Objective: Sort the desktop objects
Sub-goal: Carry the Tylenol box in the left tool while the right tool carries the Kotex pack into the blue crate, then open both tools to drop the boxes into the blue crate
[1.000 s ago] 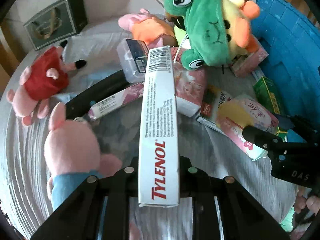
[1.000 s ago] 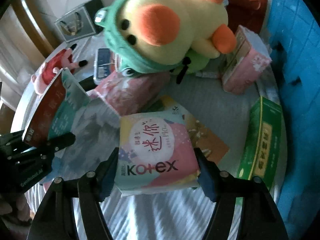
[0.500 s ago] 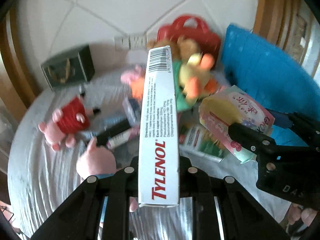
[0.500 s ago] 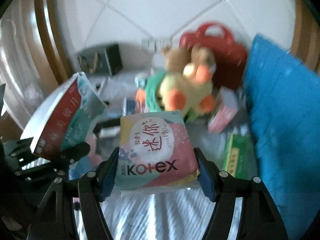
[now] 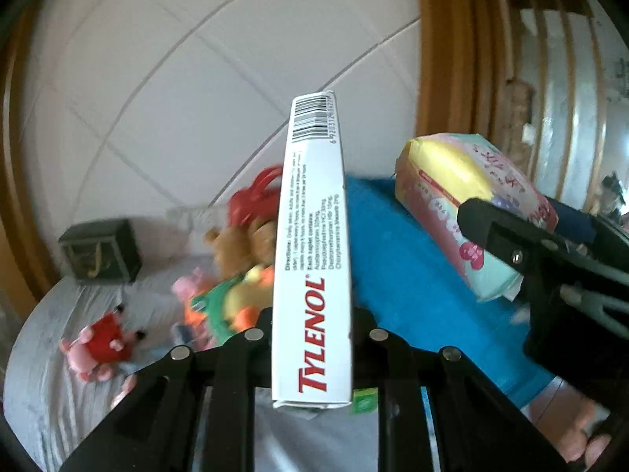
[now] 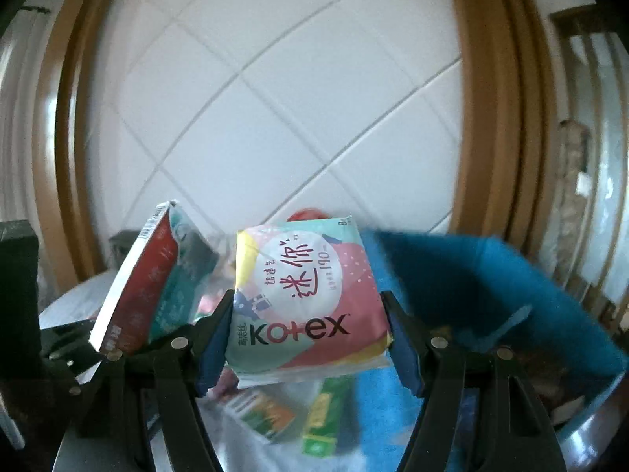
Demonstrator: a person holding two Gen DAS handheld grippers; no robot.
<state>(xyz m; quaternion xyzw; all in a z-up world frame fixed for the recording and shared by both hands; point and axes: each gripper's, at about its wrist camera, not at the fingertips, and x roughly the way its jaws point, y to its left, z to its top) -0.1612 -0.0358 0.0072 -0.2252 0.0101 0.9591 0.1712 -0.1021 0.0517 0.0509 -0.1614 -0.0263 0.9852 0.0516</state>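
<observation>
The likeliest trouble is a slip in the air: the left tool (image 5: 312, 338) is clamped on only the near end of the long Tylenol box (image 5: 314, 259), held on its thin edge, so most of its length juts forward unsupported and a quick swing could lever it out. The right tool (image 6: 308, 334) is clamped across the Kotex pack (image 6: 304, 299), which is soft and bulges between the blue pads; squeezed film can creep loose. The two loads also ride close together, the pack just right of the box in the left view, so they could knock. Both hang above the surface (image 5: 51, 358), with the blue bin (image 5: 397, 267) ahead and to the right. The box is white with red lettering and a barcode at its far end; the pack is pastel pink, teal and yellow.
</observation>
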